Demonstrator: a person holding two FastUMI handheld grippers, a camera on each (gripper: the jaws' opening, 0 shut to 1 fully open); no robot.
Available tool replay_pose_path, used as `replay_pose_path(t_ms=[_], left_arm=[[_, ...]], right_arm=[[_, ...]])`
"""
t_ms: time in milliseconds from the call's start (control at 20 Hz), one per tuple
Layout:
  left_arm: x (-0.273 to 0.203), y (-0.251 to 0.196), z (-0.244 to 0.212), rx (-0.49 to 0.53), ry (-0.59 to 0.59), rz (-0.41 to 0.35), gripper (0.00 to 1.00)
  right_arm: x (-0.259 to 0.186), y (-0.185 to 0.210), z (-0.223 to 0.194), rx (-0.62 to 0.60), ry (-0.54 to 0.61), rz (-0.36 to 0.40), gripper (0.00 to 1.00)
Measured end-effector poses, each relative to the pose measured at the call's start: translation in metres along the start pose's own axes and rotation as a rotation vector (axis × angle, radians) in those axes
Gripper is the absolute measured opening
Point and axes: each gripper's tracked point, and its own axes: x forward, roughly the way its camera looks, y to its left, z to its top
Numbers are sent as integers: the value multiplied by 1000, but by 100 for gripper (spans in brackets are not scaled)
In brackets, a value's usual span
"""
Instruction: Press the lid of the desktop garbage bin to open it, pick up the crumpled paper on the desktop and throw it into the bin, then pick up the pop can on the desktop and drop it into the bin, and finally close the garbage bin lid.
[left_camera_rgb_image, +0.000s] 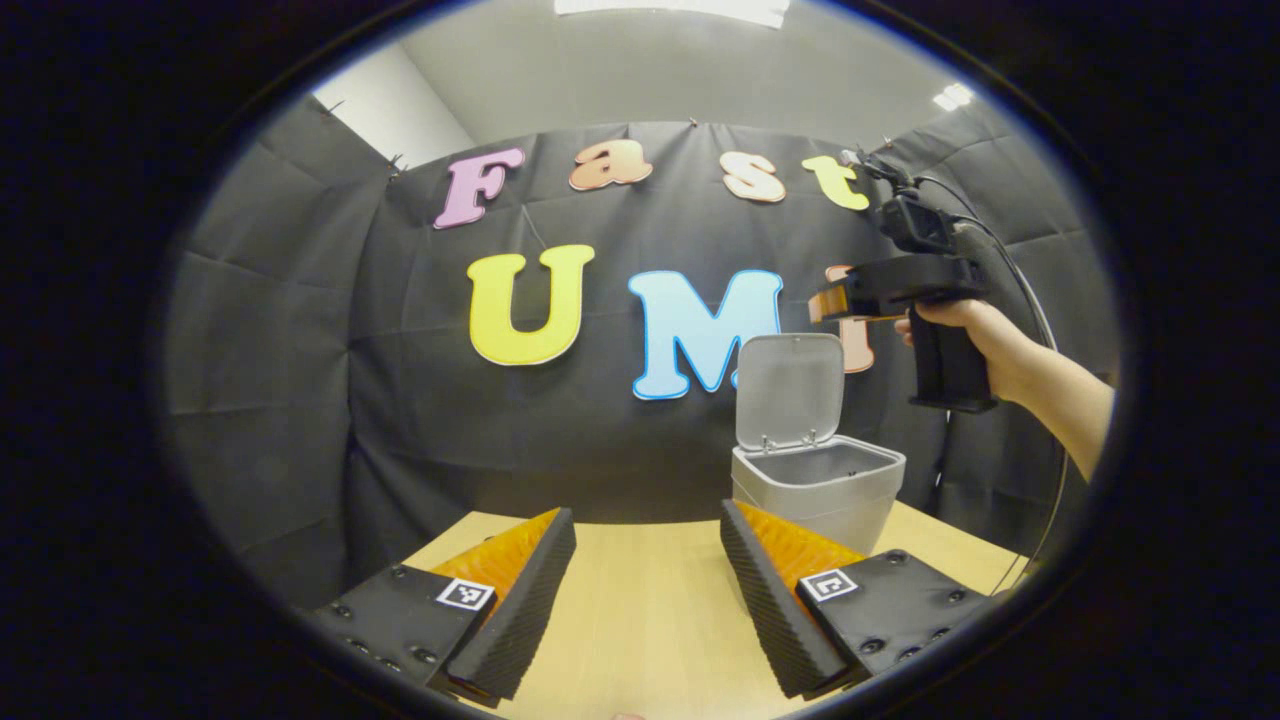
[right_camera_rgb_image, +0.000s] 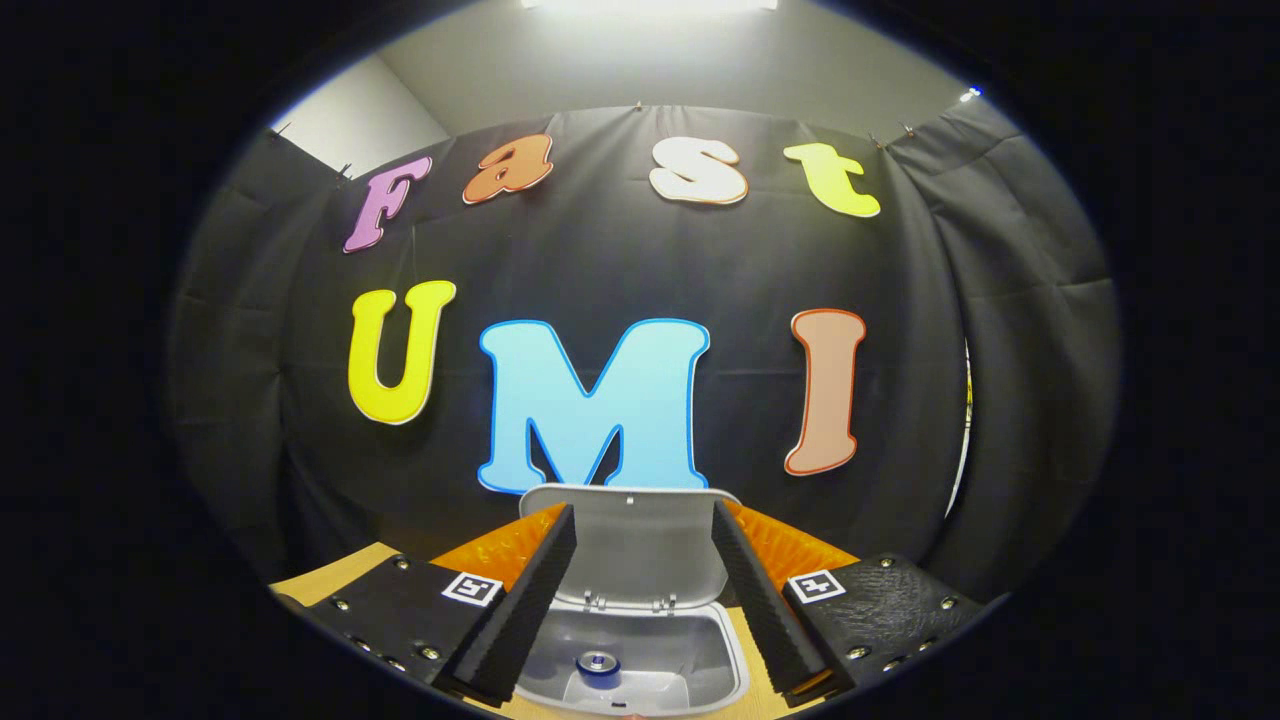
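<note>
The grey desktop bin (left_camera_rgb_image: 815, 492) stands on the wooden table (left_camera_rgb_image: 650, 620) at the right, its lid (left_camera_rgb_image: 790, 388) swung up and upright. A hand holds my right gripper (left_camera_rgb_image: 835, 300) in the air above the bin's far right side. In the right gripper view I look down into the open bin (right_camera_rgb_image: 690, 640); the pop can (right_camera_rgb_image: 597, 663) lies at its bottom, top end facing up, in front of the raised lid (right_camera_rgb_image: 625, 545). My right gripper (right_camera_rgb_image: 642, 510) is open with nothing between its fingers. My left gripper (left_camera_rgb_image: 648, 512) is open low over the table, left of the bin.
Black cloth walls close the booth behind and beside the table. The table's far edge runs just behind the bin. A cable (left_camera_rgb_image: 1030, 300) trails from the right gripper past the person's forearm (left_camera_rgb_image: 1060, 390).
</note>
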Motion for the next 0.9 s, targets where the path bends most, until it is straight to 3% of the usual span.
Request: replay_pose_path(t_ms=[100, 150, 300, 600, 650, 900], left_arm=[[5, 7, -1, 2, -1, 5, 90], [8, 11, -2, 3, 1, 8, 100], [14, 22, -4, -7, 6, 19, 100], [20, 44, -12, -32, 24, 50, 91], [20, 46, -14, -35, 27, 53, 95], [19, 49, -13, -27, 22, 50, 100]], right_arm=[[19, 2, 5, -13, -7, -9, 88], [29, 2, 5, -21, -4, -17, 88], [53, 4, 0, -20, 17, -27, 88], [79, 8, -4, -21, 35, -41, 88], [80, 10, -6, -17, 42, -38, 88], [78, 12, -18, -25, 78, -22, 89]])
